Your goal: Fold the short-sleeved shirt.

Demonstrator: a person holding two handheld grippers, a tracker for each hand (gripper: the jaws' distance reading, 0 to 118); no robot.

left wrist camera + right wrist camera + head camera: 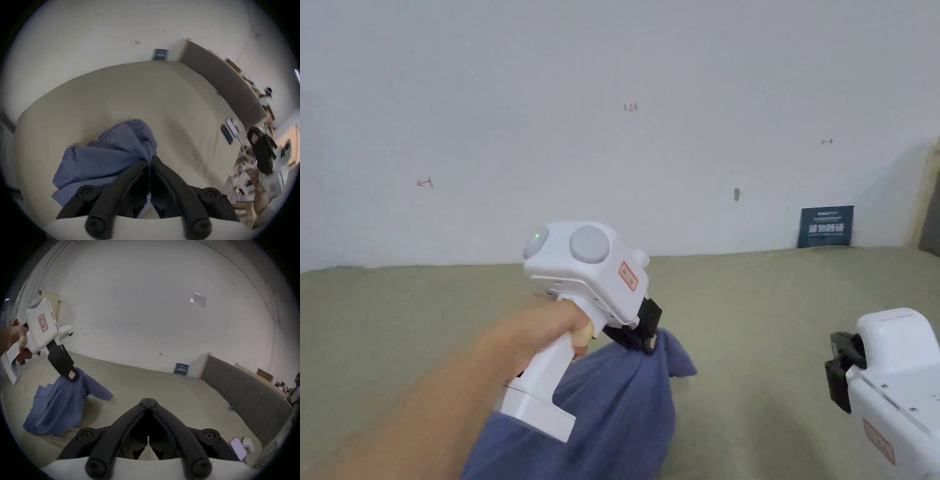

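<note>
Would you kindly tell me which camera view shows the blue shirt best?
The right gripper view: the shirt hangs nearly whole from the left gripper, one sleeve sticking out. The head view has the hand covering part of it; the left gripper view shows bunched cloth at the jaws.

olive bed sheet (775, 312), blue shirt (612, 412), phone (238, 448)

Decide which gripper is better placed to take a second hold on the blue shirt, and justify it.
Right. The right gripper is shut on nothing beside the hanging blue shirt; the left gripper already pinches the shirt's top.
</note>
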